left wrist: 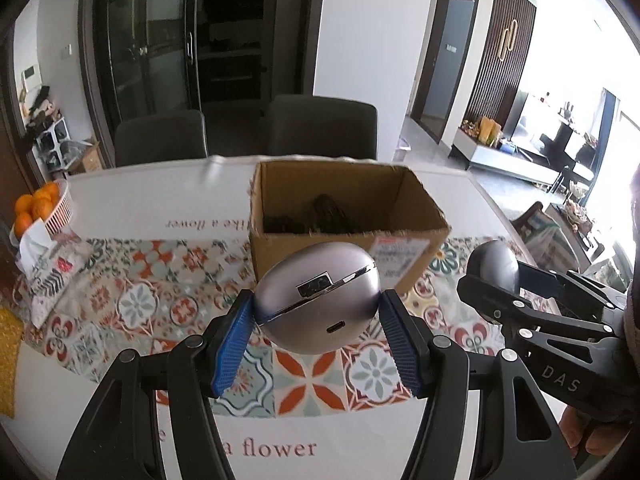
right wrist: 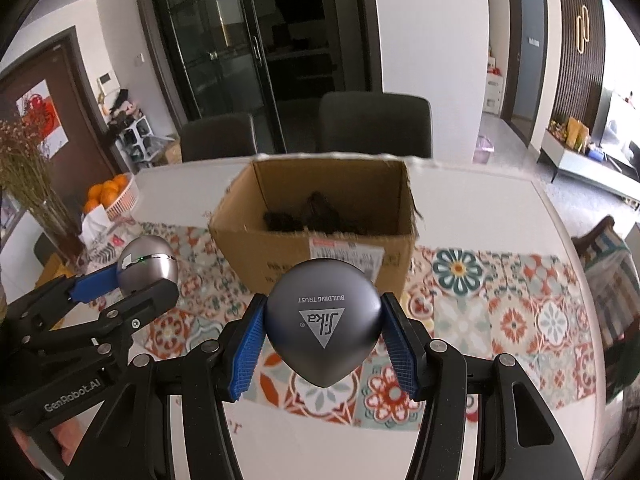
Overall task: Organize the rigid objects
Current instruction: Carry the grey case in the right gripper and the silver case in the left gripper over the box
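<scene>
Above the patterned runner (left wrist: 132,308), both grippers hang short of the box (left wrist: 344,220), each w/ an egg-shaped metal case clamped between its blue pads. Left gripper (left wrist: 316,312) has jaws closed on the silver case (left wrist: 316,300): hinge seam tilted, port hole facing the cam, pads touching both sides. Right gripper (right wrist: 322,324) has jaws closed on the grey case (right wrist: 323,324), logo upside down, pointed end down. From the left cam the right gripper (left wrist: 496,276) sits off to the right at about the same height w/ the grey case (left wrist: 494,264) in it; from the right cam the left gripper (right wrist: 132,276) sits to the left, the silver case (right wrist: 148,266) showing a small green light. Box is open-topped, stands on the table (left wrist: 160,196) just beyond both cases, label on its near wall; something dark already lies at the bottom, can't tell what. Progress, as a guess: mid-task. Both pickups look done, neither case is in the box yet, both sit in the air on the near side of it. Left to do: carry each over the near wall, lower, release, prob. one at a time so the grippers don't clash over the opening. No other loose rigid items show on the runner near the box, so these 2 may be the last, but table edges are partly out of view. Oranges (right wrist: 106,194) in a basket and a tissue pack (left wrist: 36,248) at far left look unrelated.
</scene>
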Demonstrator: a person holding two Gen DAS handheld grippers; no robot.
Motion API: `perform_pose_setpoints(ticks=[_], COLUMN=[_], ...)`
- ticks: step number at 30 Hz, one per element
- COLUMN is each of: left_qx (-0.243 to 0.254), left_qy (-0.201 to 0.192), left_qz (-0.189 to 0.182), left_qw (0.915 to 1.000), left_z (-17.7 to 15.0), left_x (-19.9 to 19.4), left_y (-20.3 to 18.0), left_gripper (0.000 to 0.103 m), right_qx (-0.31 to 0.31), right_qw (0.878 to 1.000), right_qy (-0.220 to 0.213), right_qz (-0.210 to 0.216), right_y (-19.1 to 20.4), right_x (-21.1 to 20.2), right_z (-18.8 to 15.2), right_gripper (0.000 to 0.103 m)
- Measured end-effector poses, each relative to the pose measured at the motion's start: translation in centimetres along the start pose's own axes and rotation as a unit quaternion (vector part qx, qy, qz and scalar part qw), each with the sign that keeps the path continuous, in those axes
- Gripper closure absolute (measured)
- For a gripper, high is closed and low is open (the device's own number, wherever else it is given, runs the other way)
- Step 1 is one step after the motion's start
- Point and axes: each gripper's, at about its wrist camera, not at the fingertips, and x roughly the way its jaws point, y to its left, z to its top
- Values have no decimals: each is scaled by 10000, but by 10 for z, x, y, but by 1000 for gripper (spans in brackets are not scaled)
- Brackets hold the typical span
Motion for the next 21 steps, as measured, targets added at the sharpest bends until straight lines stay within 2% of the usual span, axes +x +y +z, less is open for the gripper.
perform_pose_setpoints(ticks=[21], left_qx=[126], left_qy=[-389], left_qz=[55], left_qw=[9991], left_z=[87], left_x=[27], left_y=[11], left_gripper=[40], right_qx=[-115], right_qw=[9986], right_qy=[-477], right_qz=[-195], right_y=[-3], right_x=[19], right_z=[88], right_gripper=[47])
